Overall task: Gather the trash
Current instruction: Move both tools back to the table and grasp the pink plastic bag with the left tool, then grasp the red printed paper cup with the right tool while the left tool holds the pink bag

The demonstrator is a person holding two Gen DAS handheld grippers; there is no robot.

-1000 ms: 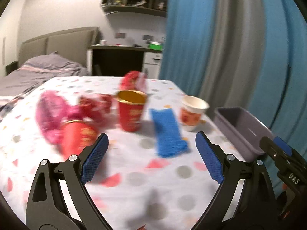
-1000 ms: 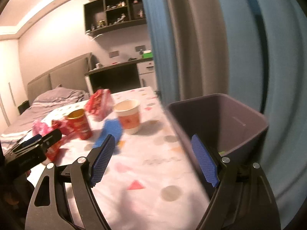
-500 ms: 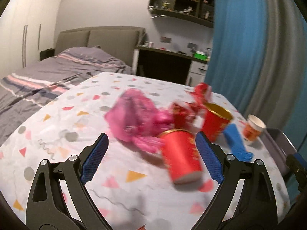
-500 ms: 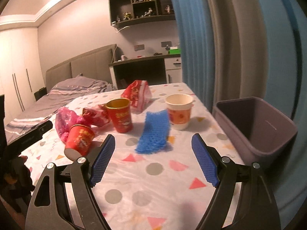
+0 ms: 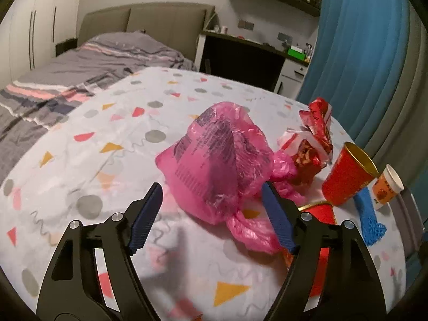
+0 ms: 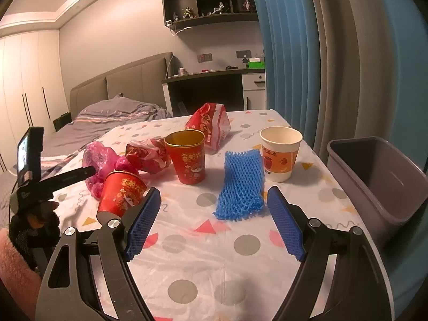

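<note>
A crumpled pink plastic bag (image 5: pixel 214 155) lies on the spotted tablecloth (image 5: pixel 107 139). My left gripper (image 5: pixel 211 195) straddles its near end, jaws closing, and the pads are not pressing on it. A tipped red cup (image 6: pixel 121 195) lies beside the bag (image 6: pixel 99 157). Further along the table are an upright red cup (image 6: pixel 187 157), a blue foam net (image 6: pixel 242 184) and a white paper cup (image 6: pixel 281 155). My right gripper (image 6: pixel 214 200) hangs open just short of the net, with nothing between its fingers.
A grey bin (image 6: pixel 379 182) stands off the table's right edge by the blue curtain (image 6: pixel 289 67). A crumpled red wrapper (image 6: pixel 149 155) and a red-and-white snack bag (image 6: pixel 211 123) lie behind the cups. A bed (image 5: pixel 80 80) runs along the left. A person's gloved hand (image 6: pixel 32 219) holds the left gripper.
The left gripper swung left from the cups to the pink bag, came closer to it, and its jaws narrowed. The right gripper turned from the bin toward the table's middle.
</note>
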